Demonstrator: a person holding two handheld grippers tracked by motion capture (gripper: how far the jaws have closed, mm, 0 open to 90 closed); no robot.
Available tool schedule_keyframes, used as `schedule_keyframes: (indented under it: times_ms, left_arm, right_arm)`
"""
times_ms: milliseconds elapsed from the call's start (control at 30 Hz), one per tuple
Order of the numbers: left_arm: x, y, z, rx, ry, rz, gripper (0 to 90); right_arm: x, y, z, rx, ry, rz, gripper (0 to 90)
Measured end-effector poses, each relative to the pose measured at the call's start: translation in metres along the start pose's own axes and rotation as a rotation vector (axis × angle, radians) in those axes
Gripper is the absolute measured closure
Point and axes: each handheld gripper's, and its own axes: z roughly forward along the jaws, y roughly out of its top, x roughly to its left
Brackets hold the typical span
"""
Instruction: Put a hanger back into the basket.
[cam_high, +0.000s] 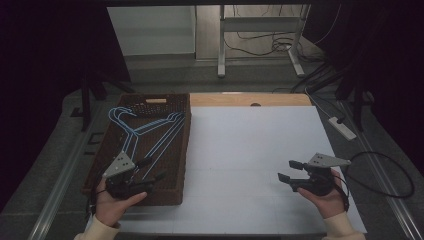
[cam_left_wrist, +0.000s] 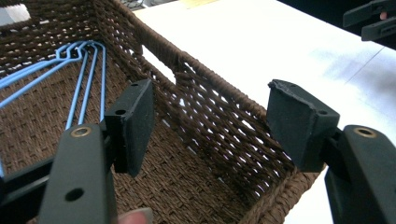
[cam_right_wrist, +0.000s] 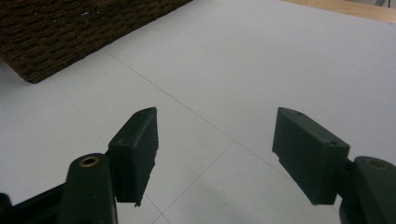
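Left gripper (cam_high: 150, 170), jaws apart and empty, hovers over near end of brown woven basket (cam_high: 172, 100); blue wire hangers (cam_high: 150, 131) lie just beyond, long axis running far-left.

A: What do the tools look like?
B: The left gripper (cam_high: 152, 169) and right gripper (cam_high: 289, 170) are black, each topped by a grey three-cornered plate, brass-ringed screw holes behind the pads.
A: Clothing?
B: Cream sleeves (cam_high: 98, 230); a black cable (cam_high: 385, 175) trails off the right gripper.

The basket (cam_high: 175, 150) sits at nine o'clock on the tabletop (cam_high: 250, 150), hangers (cam_high: 145, 132) lying inside it. The left claw (cam_high: 152, 170) hovers over its near end; the right claw (cam_high: 290, 171) hangs at four o'clock.
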Motion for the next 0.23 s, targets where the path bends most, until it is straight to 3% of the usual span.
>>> schedule_keyframes:
  times_ms: [233]
  left_arm:
    - [0.0005, -0.0023, 0.0020, 0.003, -0.002, -0.003, 33.3]
  right_arm:
    - [-0.0027, -0.0020, -0.0001, -0.002, 0.002, 0.001, 30.9]
